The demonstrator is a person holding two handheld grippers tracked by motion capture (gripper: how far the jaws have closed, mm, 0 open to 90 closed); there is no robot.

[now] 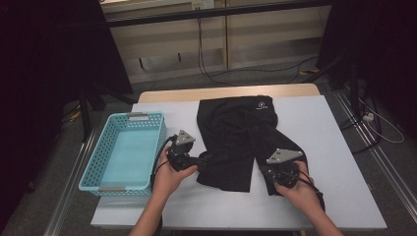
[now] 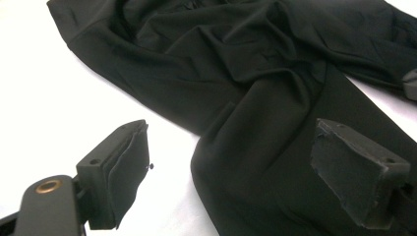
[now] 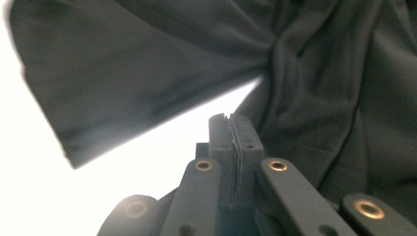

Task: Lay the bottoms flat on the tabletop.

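Note:
A pair of black shorts (image 1: 236,132) lies crumpled on the white table (image 1: 334,162), waistband with a small white logo at the far end and both legs toward me. My left gripper (image 1: 200,159) sits at the outer edge of the left leg. In the left gripper view the left gripper (image 2: 231,140) stands open, one pad over bare table and the other over the black shorts (image 2: 255,88). My right gripper (image 1: 273,173) rests on the hem of the right leg. In the right gripper view the right gripper (image 3: 231,123) is shut, pads pressed together, beside the dark fabric (image 3: 319,98).
A turquoise perforated basket (image 1: 93,167) with nothing inside stands at the table's left edge, close to my left hand. Bare white tabletop shows to the right of the shorts and along the near edge. Cables lie on the floor beyond the table.

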